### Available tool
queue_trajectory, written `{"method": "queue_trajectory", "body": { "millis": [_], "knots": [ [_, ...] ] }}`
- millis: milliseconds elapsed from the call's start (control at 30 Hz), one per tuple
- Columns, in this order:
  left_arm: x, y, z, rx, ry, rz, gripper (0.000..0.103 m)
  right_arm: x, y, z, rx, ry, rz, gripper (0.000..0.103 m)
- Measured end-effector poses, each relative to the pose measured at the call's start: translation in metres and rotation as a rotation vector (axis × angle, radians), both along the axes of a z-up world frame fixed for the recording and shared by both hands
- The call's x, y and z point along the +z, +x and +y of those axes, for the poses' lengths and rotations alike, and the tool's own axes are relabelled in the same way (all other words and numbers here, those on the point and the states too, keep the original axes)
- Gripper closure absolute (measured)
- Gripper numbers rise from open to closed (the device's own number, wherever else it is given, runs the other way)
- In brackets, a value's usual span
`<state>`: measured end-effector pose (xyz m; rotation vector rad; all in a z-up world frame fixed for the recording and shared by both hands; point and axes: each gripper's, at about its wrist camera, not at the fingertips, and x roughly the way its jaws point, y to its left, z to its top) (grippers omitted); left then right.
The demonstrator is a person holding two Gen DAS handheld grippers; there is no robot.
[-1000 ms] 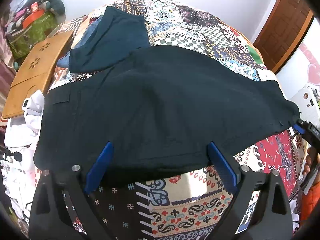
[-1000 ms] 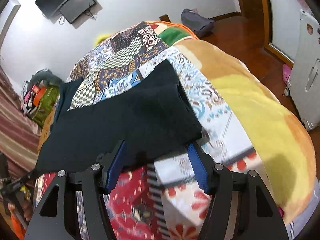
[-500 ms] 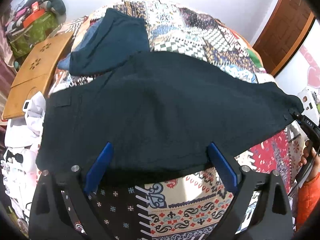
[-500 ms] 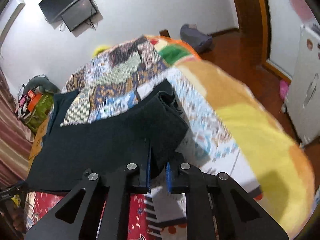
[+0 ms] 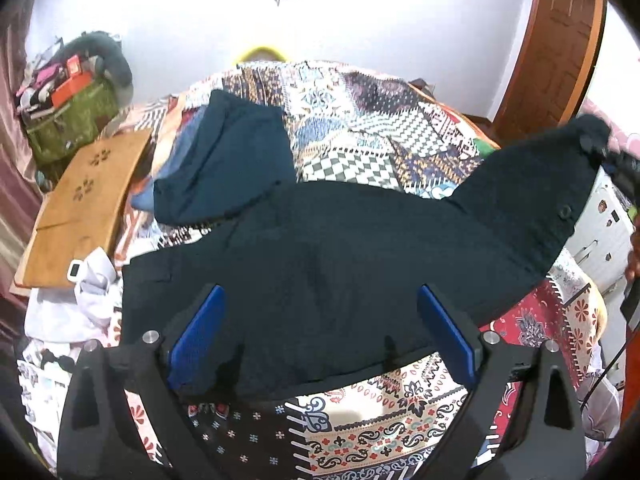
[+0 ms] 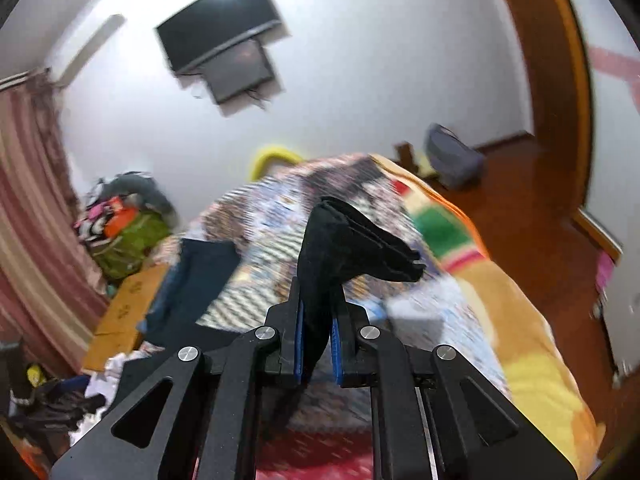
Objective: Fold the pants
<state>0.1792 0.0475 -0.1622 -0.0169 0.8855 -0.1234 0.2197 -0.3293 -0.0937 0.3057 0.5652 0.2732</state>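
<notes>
Black pants lie spread across the patterned bedspread. My left gripper is open, its blue pads on either side of the pants' near edge, low over the cloth. My right gripper is shut on the pants' right end and holds it lifted off the bed. In the left wrist view that end rises at the far right, where the right gripper pinches it.
A folded dark teal garment lies at the bed's far left. A wooden lap table and white clothes sit off the left edge. A white cabinet stands to the right, a TV on the wall.
My right gripper closed on the right end of the pants and lifted it up off the bed. My left gripper stayed open at the near edge.
</notes>
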Motion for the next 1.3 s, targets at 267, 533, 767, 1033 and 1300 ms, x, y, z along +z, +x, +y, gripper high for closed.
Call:
{"method": "queue_trajectory", "body": {
  "millis": [267,533,767,1033,1300],
  "knots": [
    [0.009,-0.01,0.018,0.032,-0.018,-0.033,0.006,0.013,0.023,0.1,0.222,-0.009,-0.017,0.093],
    [0.011,-0.023,0.041,0.083,-0.022,-0.038,0.006,-0.062,0.018,0.198,0.484,-0.129,0.175,0.093],
    [0.01,-0.026,0.053,0.117,-0.038,-0.03,0.006,-0.111,-0.002,0.232,0.611,-0.257,0.292,0.086],
    [0.011,-0.017,0.047,0.091,-0.042,-0.029,0.006,-0.088,-0.012,0.209,0.679,-0.204,0.3,0.06],
    [-0.006,0.03,0.035,0.033,-0.106,0.069,0.006,-0.065,-0.015,0.164,0.556,-0.296,0.151,0.052]
  ]
}}
